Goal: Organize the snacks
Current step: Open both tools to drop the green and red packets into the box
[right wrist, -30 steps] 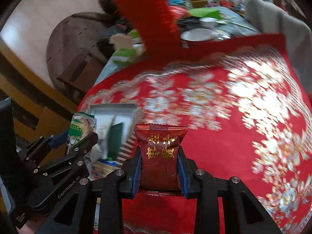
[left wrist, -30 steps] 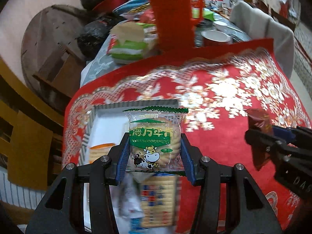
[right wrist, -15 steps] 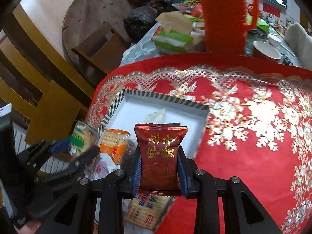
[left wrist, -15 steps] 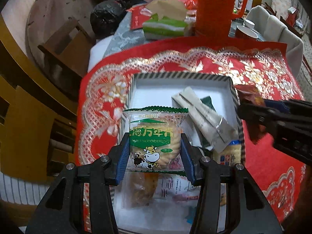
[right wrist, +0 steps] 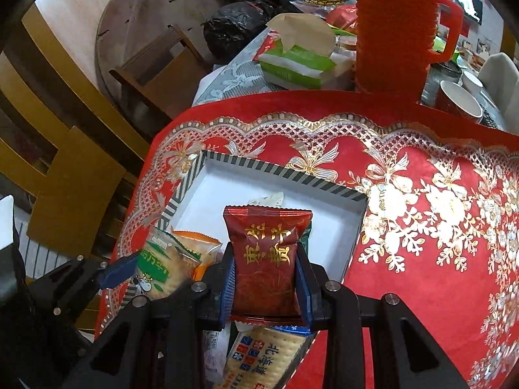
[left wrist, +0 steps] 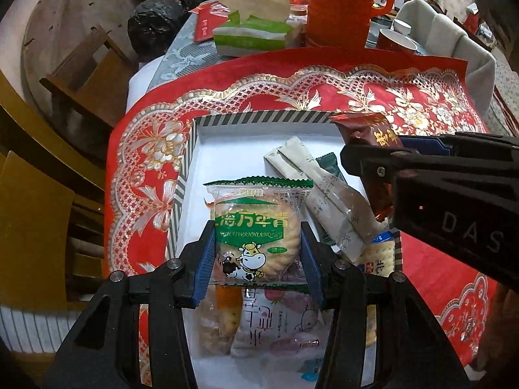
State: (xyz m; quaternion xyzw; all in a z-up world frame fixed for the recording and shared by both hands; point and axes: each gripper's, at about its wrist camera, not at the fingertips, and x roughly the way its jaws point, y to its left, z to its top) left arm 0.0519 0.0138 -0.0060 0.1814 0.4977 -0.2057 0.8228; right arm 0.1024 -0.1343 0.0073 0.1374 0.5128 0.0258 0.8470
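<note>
A shallow white box (left wrist: 194, 149) with a striped black-and-white rim sits on the red and gold cloth (left wrist: 142, 162) that covers the desk, close to the cloth's left edge. Inside the box lie several wrapped snacks: two long pale sachets (left wrist: 321, 188) slant across the middle, a dark green packet (left wrist: 331, 165) peeks out behind them, a cracker pack with blue print (left wrist: 376, 256) lies against the right wall, and a pink-and-white pouch (left wrist: 275, 321) and an orange-topped biscuit pack (left wrist: 220, 317) lie at the near end. The far left part of the box floor is bare white. The left tool (left wrist: 258, 253) pinches a green-and-white biscuit packet (left wrist: 258, 227) with a cartoon cow on it, the blue pads pressing on its two sides, and holds it upright above the near half of the box. The right tool (right wrist: 266, 278) grips a dark red packet (right wrist: 267, 259) with gold characters, pads tight against both sides, and holds it upright over the near right part of the box, above the cracker pack. In the left wrist view the red packet hangs over the box's right wall, just right of the sachets. Beyond the cloth's far edge stand a green tissue pack (left wrist: 249, 35), a tall orange jug (left wrist: 340, 6), a black bag (left wrist: 155, 26) and a red-and-white cup (left wrist: 397, 40).
</note>
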